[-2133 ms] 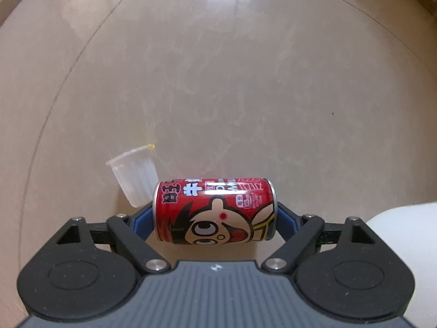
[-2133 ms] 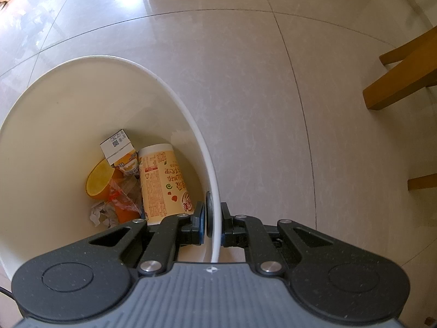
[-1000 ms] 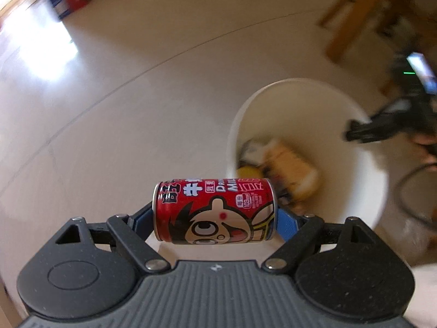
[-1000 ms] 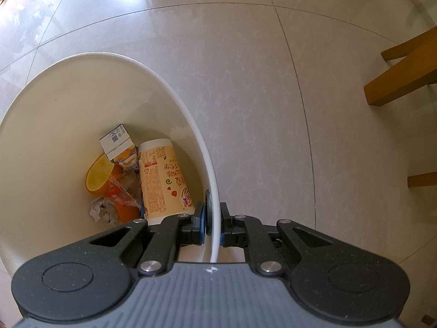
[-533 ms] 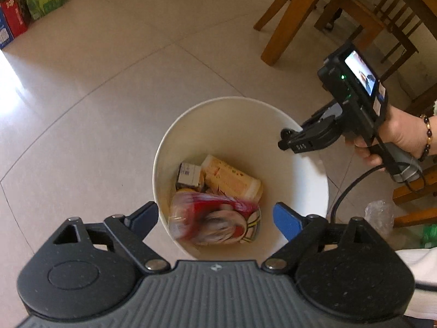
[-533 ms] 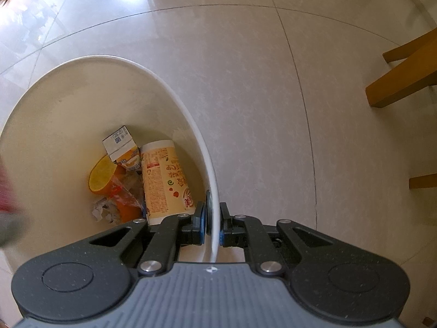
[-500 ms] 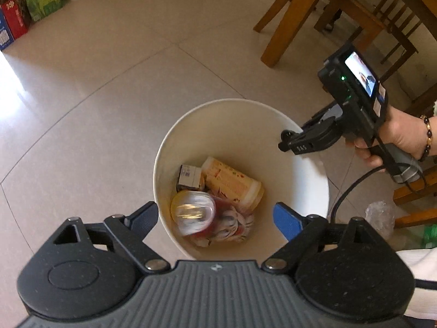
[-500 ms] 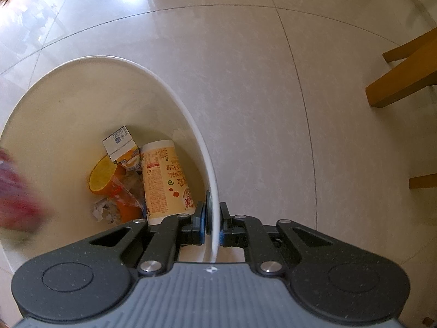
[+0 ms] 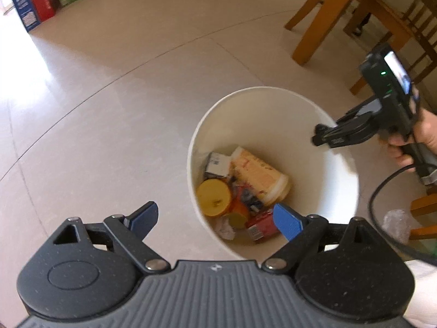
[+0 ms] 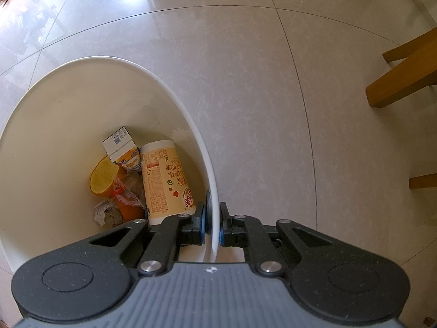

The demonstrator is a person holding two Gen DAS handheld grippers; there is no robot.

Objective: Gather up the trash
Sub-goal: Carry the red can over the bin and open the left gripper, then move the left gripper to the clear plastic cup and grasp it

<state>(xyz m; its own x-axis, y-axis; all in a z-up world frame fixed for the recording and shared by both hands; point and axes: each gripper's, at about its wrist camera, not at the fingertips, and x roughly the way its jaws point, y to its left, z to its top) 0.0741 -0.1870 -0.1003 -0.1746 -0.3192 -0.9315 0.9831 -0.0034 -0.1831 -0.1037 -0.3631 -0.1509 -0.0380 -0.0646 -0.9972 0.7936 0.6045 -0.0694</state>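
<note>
A white bin point(image 9: 314, 104) stands on the tiled floor and holds several pieces of trash. The red can point(image 9: 260, 225) lies at its bottom, beside a beige cup point(image 9: 259, 176), a small carton point(image 9: 217, 164) and an orange lid point(image 9: 213, 197). My left gripper point(image 9: 217, 220) hangs open above the bin's near edge, with nothing between its blue pads. My right gripper point(image 10: 212, 225) is shut on the bin's rim point(image 10: 211, 191); it also shows in the left wrist view as the right gripper point(image 9: 322, 135), held by a hand. From the right wrist the beige cup point(image 10: 166, 180) and carton point(image 10: 120, 142) are visible, the can is not.
Wooden chair legs point(image 9: 316, 19) stand behind the bin, and more chair legs point(image 10: 404, 82) at the right. Coloured boxes point(image 9: 38, 2) line the far left wall. A crumpled clear wrapper point(image 9: 397, 225) lies on the floor at the right, near a black cable point(image 9: 382, 191).
My left gripper carried the red can over the bin and opened; the can dropped in and now lies at the bottom. The right gripper has kept its hold on the rim.
</note>
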